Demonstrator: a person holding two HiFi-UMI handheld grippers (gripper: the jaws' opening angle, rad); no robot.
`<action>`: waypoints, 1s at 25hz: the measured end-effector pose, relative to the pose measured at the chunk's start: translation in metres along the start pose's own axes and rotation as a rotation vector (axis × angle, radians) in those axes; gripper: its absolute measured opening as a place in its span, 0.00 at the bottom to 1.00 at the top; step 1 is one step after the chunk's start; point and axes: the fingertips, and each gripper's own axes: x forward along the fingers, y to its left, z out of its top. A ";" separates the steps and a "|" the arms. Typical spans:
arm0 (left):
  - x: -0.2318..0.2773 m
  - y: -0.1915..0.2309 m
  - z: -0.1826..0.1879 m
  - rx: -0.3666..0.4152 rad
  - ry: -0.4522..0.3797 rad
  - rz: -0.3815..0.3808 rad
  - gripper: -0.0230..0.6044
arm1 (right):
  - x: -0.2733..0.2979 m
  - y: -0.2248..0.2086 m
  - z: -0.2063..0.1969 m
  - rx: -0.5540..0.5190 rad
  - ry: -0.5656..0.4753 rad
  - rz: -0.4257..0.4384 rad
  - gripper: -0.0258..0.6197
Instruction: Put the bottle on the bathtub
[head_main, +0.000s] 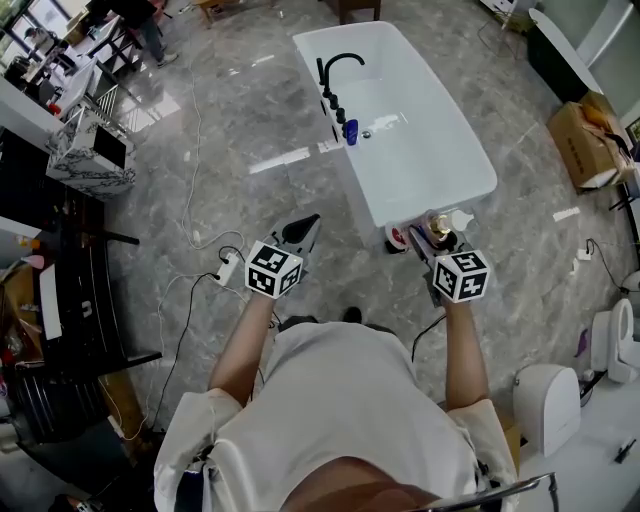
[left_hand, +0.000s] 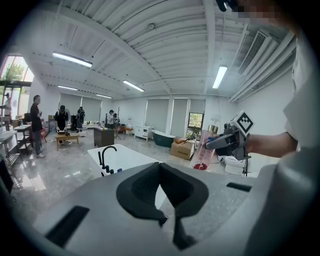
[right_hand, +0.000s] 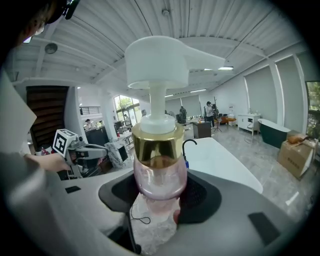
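A white bathtub (head_main: 440, 150) with a black faucet (head_main: 335, 72) on its left rim stands on the grey marble floor ahead of me. My right gripper (head_main: 428, 238) is shut on a pink pump bottle (head_main: 440, 226) with a gold collar and white pump head, held just off the tub's near end. In the right gripper view the bottle (right_hand: 160, 172) stands upright between the jaws, with the bathtub (right_hand: 225, 162) behind it. My left gripper (head_main: 306, 228) hangs shut and holds nothing, left of the tub's near end. The left gripper view shows the bathtub (left_hand: 125, 156) and the held bottle (left_hand: 202, 156).
A power strip and cables (head_main: 228, 268) lie on the floor by my left gripper. A dark shelf unit (head_main: 60, 300) stands at the left, a cardboard box (head_main: 585, 140) at the right, white toilets (head_main: 545, 405) at the lower right. People stand far off (left_hand: 36, 122).
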 end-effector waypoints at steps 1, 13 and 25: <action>0.001 0.000 0.000 -0.004 0.000 0.005 0.05 | 0.000 -0.003 0.001 -0.003 -0.002 0.003 0.40; 0.021 -0.006 0.002 -0.025 -0.008 0.045 0.05 | 0.008 -0.020 0.007 -0.057 0.007 0.054 0.40; 0.042 0.031 -0.004 -0.003 0.024 0.077 0.05 | 0.049 -0.033 0.015 -0.053 0.032 0.055 0.40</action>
